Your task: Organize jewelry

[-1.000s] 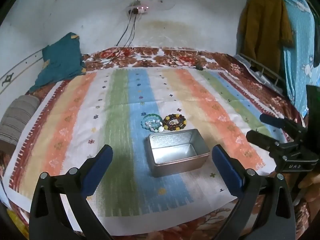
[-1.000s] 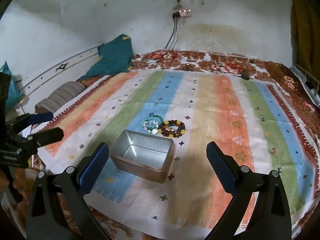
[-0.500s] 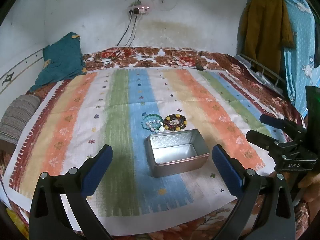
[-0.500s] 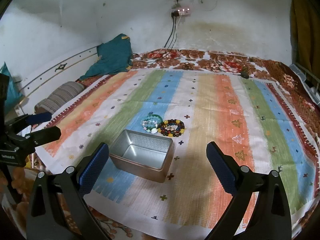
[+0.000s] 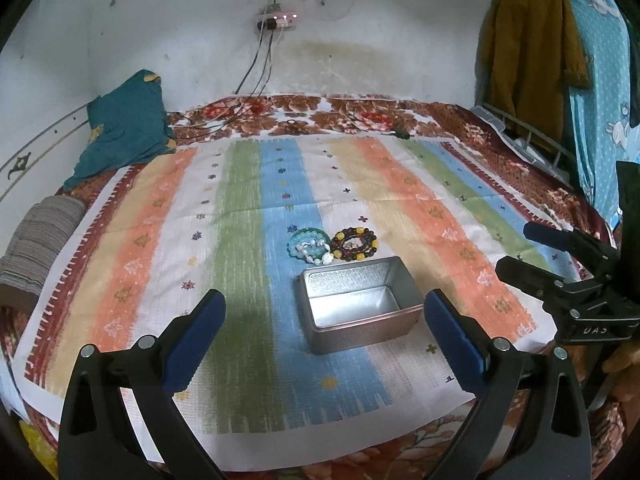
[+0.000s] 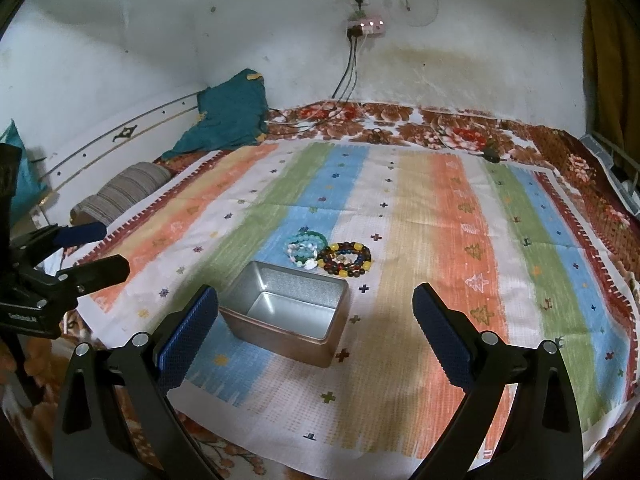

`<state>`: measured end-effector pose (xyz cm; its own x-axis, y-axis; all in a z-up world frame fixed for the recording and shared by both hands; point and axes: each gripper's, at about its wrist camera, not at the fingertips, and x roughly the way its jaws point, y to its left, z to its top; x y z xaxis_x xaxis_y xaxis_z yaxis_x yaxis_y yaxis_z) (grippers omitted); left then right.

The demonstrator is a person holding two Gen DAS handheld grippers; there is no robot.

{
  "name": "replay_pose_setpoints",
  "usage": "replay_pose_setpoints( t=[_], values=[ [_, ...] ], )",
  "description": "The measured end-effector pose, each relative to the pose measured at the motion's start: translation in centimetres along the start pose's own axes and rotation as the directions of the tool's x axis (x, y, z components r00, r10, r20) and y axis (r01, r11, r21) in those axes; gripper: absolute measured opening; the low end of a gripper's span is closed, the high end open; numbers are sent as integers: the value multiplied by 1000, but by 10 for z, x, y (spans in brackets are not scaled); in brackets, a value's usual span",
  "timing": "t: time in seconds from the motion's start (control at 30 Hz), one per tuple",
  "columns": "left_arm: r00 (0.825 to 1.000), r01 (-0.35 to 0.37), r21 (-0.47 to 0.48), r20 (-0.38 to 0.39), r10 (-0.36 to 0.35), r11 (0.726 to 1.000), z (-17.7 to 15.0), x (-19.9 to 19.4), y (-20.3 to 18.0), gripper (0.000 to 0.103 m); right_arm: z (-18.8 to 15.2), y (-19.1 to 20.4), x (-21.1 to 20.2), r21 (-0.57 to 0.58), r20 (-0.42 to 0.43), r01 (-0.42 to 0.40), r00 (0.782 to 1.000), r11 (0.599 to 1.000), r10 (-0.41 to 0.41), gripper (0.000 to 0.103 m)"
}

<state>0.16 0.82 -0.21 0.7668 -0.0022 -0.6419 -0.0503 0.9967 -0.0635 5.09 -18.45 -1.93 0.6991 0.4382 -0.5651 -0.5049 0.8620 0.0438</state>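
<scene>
An open, empty metal tin (image 5: 360, 306) sits on the striped cloth (image 5: 248, 240); it also shows in the right wrist view (image 6: 286, 314). Just beyond it lie a teal and white bead bracelet (image 5: 309, 245) and a dark and yellow bead bracelet (image 5: 355, 243), side by side and touching; both show in the right wrist view, the teal bracelet (image 6: 305, 249) and the dark bracelet (image 6: 346, 259). My left gripper (image 5: 324, 340) is open and empty, near the tin's front. My right gripper (image 6: 316, 336) is open and empty, above the tin's near side.
The cloth covers a bed with a floral sheet (image 5: 360, 110). A teal garment (image 5: 124, 128) and a striped roll (image 5: 36, 236) lie at the left. Cables (image 5: 260, 76) hang from a wall socket. Clothes (image 5: 532, 52) hang at the right.
Both views have shifted slightly; the tin and bracelets lie as before. Both grippers stay open.
</scene>
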Motion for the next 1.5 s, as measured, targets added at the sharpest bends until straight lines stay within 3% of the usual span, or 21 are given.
replay_pose_setpoints(
  t=[0.3,0.63,1.07,1.27,1.5],
  values=[
    [1000,-1,-2,-1,1,1000,-1,0,0,97,0,4,5,-16,-24,7,1000,1000,-7,99],
    [998,-34,-42,-53,32,999,-2,10,12,97,4,0,21,8,-76,18,997,1000,-18,99],
    [988,-103,-51,-117,96,993,21,37,16,97,14,-11,37,19,-106,43,994,999,-40,99],
    [990,-76,-44,-124,70,996,35,49,11,97,24,-12,48,18,-124,43,991,999,-40,99],
    [983,-120,-37,-141,114,992,47,66,12,97,32,-16,62,19,-145,56,988,998,-53,99]
  ],
)
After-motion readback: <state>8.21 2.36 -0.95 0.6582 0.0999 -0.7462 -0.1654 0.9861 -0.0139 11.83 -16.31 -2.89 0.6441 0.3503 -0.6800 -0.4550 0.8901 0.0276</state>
